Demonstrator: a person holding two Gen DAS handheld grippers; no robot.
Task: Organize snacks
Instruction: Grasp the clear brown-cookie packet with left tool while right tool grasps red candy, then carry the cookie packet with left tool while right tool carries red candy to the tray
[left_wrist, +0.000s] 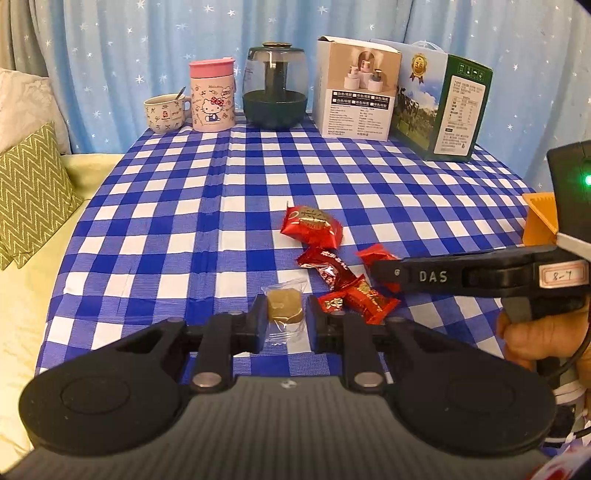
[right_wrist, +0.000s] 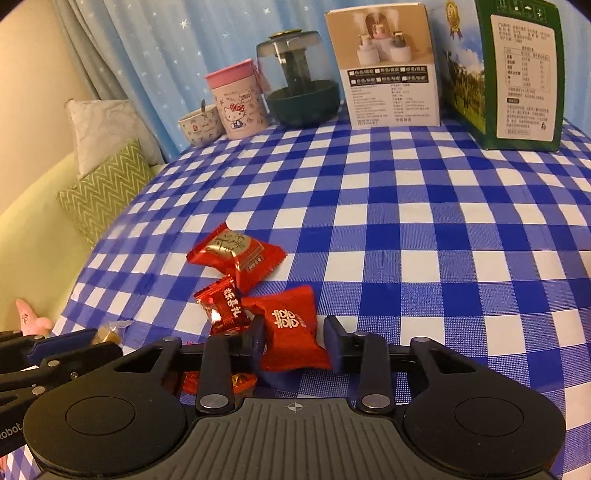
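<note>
A zigzag cushion (left_wrist: 33, 192) lies far left, beyond the checked tablecloth (left_wrist: 184, 221). The left gripper (left_wrist: 285, 325) pinches a clear-wrapped brown snack (left_wrist: 284, 308). Just right, red snack packets (left_wrist: 314, 225) huddle mid-table, crowding the right gripper (right_wrist: 295, 341), clamped on a red pillow packet (right_wrist: 291, 325). Cups (left_wrist: 212, 96) and boxes (left_wrist: 356, 88) line the back

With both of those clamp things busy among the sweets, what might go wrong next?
Three risks, as guesses:
1. The right gripper has a red packet between its fingers, but the right finger looks barely on it, so it might slip when lifted.
2. Other red sweets lie against that packet and may get dragged along.
3. The left gripper pinches the clear-wrapped brown sweet right beside the right one, so the two could bump.
</note>
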